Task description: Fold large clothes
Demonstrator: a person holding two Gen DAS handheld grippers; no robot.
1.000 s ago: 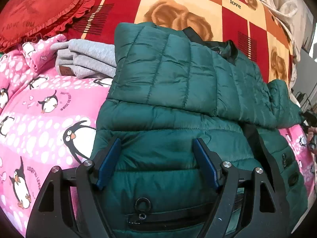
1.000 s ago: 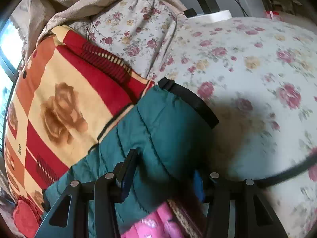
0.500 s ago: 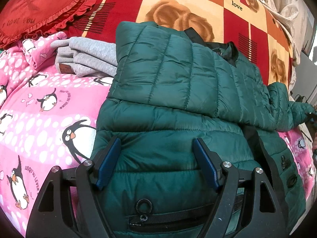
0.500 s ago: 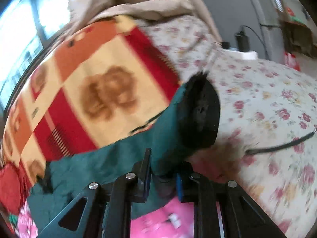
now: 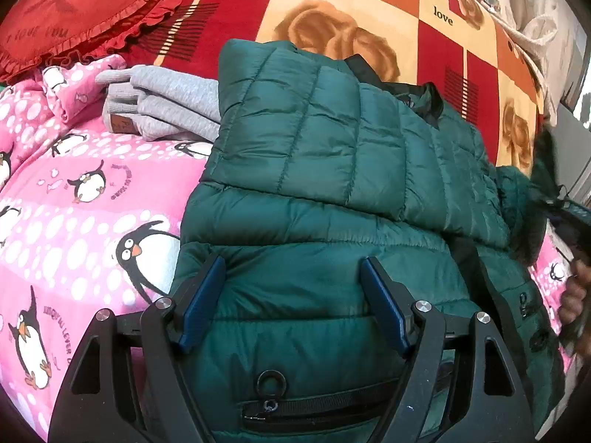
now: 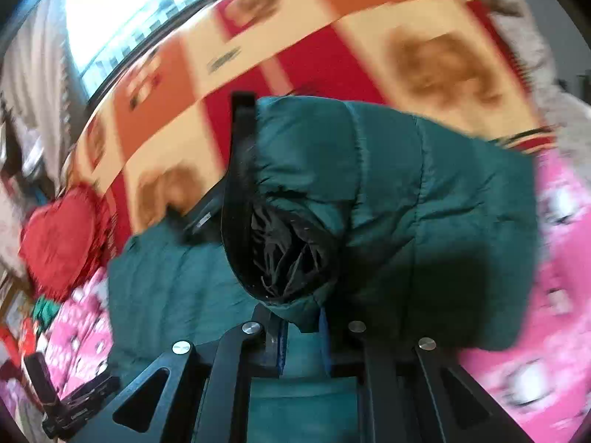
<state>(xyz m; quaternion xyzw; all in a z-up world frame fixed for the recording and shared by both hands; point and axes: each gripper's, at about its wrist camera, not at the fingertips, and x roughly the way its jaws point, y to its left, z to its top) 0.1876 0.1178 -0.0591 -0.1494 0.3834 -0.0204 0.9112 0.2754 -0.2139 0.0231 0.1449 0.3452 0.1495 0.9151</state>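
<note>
A dark green quilted puffer jacket [image 5: 314, 192] lies on the bed with one sleeve folded across its body. My left gripper [image 5: 293, 288] is open, its blue pads straddling the jacket's lower part above a zipped pocket [image 5: 317, 406]. My right gripper [image 6: 301, 336] is shut on the green sleeve [image 6: 388, 199] near its black cuff opening [image 6: 284, 254] and holds it lifted over the jacket body [image 6: 173, 288]. The lifted sleeve and right gripper show at the right edge of the left wrist view [image 5: 554, 206].
A pink penguin-print bedcover [image 5: 74, 214] lies under the jacket. Folded grey clothes [image 5: 166, 107] sit at its far left. A red heart cushion [image 5: 74, 11] and a red-orange rose blanket [image 5: 369, 7] lie behind. The left gripper shows at the lower left of the right view [image 6: 70, 402].
My right gripper closed on the sleeve cuff, lifted it off the floral sheet and swung it left over the jacket. The left gripper stayed open in place.
</note>
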